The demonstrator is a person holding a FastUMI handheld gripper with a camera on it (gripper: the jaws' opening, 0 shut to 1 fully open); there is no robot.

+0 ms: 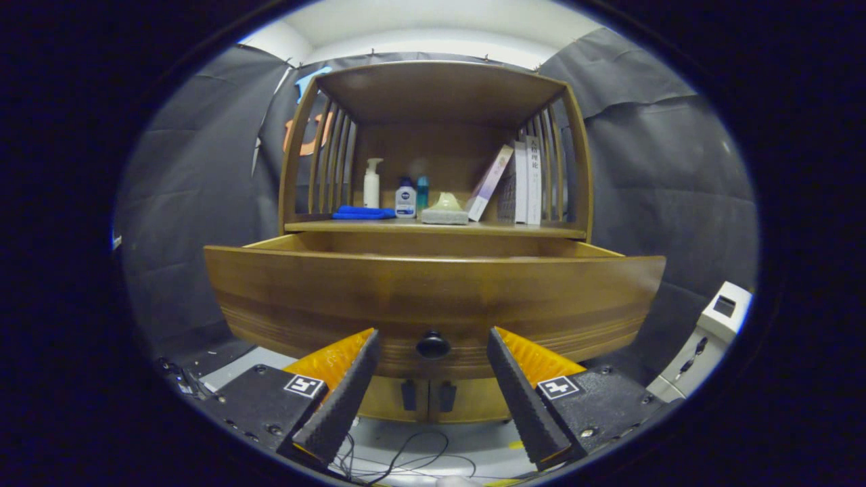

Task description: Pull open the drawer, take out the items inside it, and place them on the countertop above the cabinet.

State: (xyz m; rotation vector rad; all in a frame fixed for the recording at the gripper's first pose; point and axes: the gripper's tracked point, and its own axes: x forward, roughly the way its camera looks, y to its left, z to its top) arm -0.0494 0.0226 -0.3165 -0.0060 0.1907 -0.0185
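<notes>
Facing the pulled-out drawer (433, 287), the hand-held gripper (433, 358) gapes wide, empty, its fingers flanking the knob (433, 345) at nine and three o'clock.

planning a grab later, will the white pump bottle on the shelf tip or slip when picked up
The white pump bottle stands tall and narrow, so a nudge would probably tip it. Its smooth plastic looks somewhat slippery. The tongs are open, straddling the drawer knob.
</notes>
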